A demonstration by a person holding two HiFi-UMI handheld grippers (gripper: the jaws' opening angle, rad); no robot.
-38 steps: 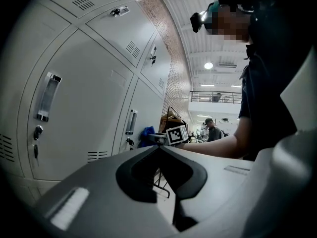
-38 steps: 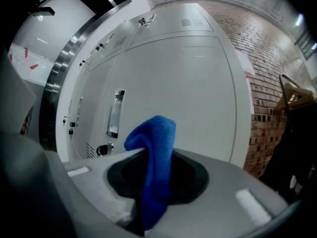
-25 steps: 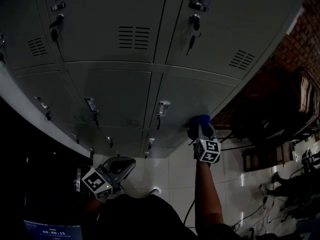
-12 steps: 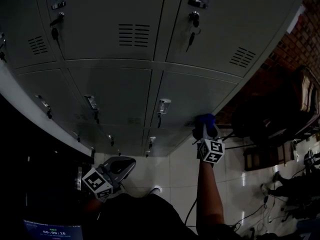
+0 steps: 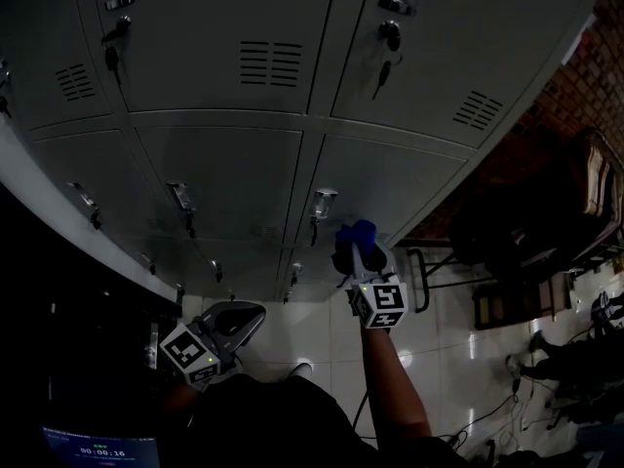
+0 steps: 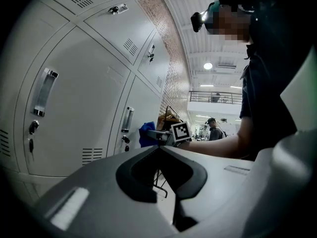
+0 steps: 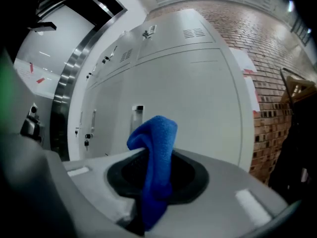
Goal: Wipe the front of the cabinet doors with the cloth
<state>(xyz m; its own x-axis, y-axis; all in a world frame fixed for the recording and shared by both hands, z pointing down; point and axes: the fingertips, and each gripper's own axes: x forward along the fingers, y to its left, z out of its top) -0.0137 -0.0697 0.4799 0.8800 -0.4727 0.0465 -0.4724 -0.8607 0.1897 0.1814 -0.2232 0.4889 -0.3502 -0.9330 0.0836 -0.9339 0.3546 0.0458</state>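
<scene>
A bank of grey metal cabinet doors (image 5: 234, 174) fills the head view; the same doors (image 7: 198, 93) stand ahead in the right gripper view. My right gripper (image 5: 356, 256) is shut on a blue cloth (image 5: 354, 237), which sits against the lower right door next to its handle (image 5: 322, 206). In the right gripper view the blue cloth (image 7: 156, 157) sticks up from between the jaws. My left gripper (image 5: 244, 320) hangs low at the left, away from the doors, jaws shut with nothing in them. The left gripper view catches the blue cloth (image 6: 147, 134) and the right gripper (image 6: 159, 135) at the door.
A brick wall (image 5: 575, 86) runs along the right of the cabinets. Dark furniture and a chair frame (image 5: 526, 232) stand on the pale tiled floor (image 5: 458, 349) at the right. Keys hang from upper door locks (image 5: 388, 42). People stand far off (image 6: 214, 128).
My right gripper has slid the cloth leftward along the lower door, from its right edge toward the handle. The left gripper has stayed put.
</scene>
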